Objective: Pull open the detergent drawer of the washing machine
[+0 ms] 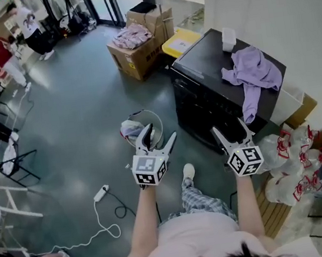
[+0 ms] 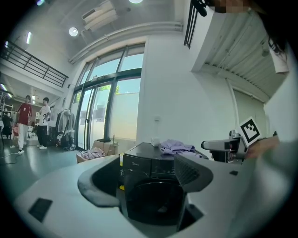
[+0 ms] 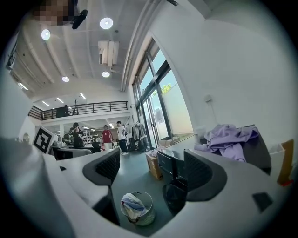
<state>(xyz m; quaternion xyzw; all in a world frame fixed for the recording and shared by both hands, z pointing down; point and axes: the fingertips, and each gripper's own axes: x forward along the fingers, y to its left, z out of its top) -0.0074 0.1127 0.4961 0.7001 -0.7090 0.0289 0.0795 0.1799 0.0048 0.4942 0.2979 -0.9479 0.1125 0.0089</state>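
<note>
Both the left gripper [image 1: 160, 131] and right gripper [image 1: 228, 126] hovered before the washer [image 1: 200, 66], fingers [image 2: 191, 169] spread wide and empty, seemingly lined up for its drawer [image 2: 135, 167]

The washing machine [image 1: 199, 60], right of centre in the head view, is showing glossy black all over. The garment [image 1: 252, 70] there is showing pale lilac. The cubes of the left gripper [image 1: 159, 136] and the right gripper [image 1: 230, 128] are carrying black-and-white square patterns. The floor [image 1: 86, 105] is looking dull grey-green. At the upper middle, cardboard boxes [image 1: 138, 54] are showing brown, and a box [image 1: 181, 42] yellow. At the lower right, bags [image 1: 290, 160] are showing white with red.
</note>
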